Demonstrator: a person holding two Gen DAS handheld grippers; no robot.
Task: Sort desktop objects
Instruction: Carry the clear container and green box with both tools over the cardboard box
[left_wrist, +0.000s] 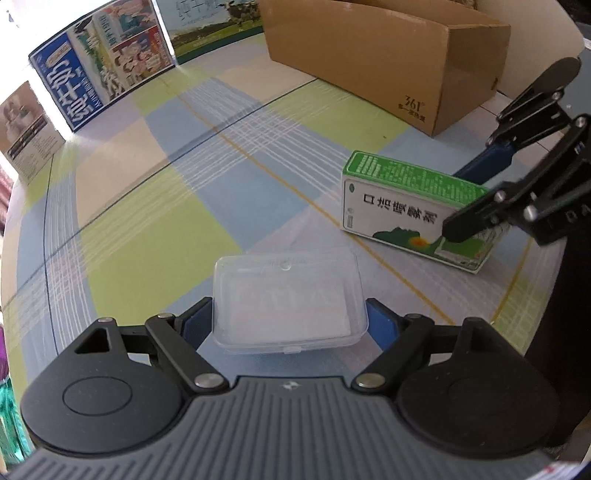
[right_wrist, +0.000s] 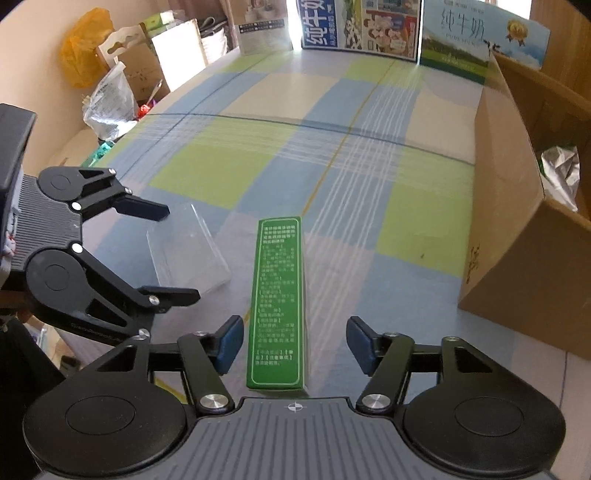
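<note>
**Clear plastic case and green medicine carton between the two grippers**

The left gripper (left_wrist: 290, 325) has its blue pads against the two short sides of a clear plastic case (left_wrist: 290, 299), which sits on the plaid tablecloth (left_wrist: 155, 221). The pads appear to touch the case walls, so the grasp looks closed on it, though the transparent plastic makes the contact hard to judge exactly. In the right wrist view the same gripper (right_wrist: 181, 254) shows from the side, its black fingers straddling the case (right_wrist: 186, 251).

The right gripper (right_wrist: 295, 343) is spread wide. A green and white medicine carton (right_wrist: 277, 302) stands on a narrow long side between its fingers, green printed panel facing up, with clear gaps to both blue pads (right_wrist: 231, 343); nothing is grasped. From the left wrist view the carton (left_wrist: 413, 210) lies to the right of the clear case and well apart from it, with the right gripper (left_wrist: 476, 195) reaching in around its far end.

A brown cardboard box (left_wrist: 388, 62) stands open beyond the carton; in the right wrist view its wall (right_wrist: 509, 221) rises to the carton's right, with crumpled silver packaging (right_wrist: 559, 173) inside. Milk cartons (right_wrist: 476, 44) line the far table edge.
</note>
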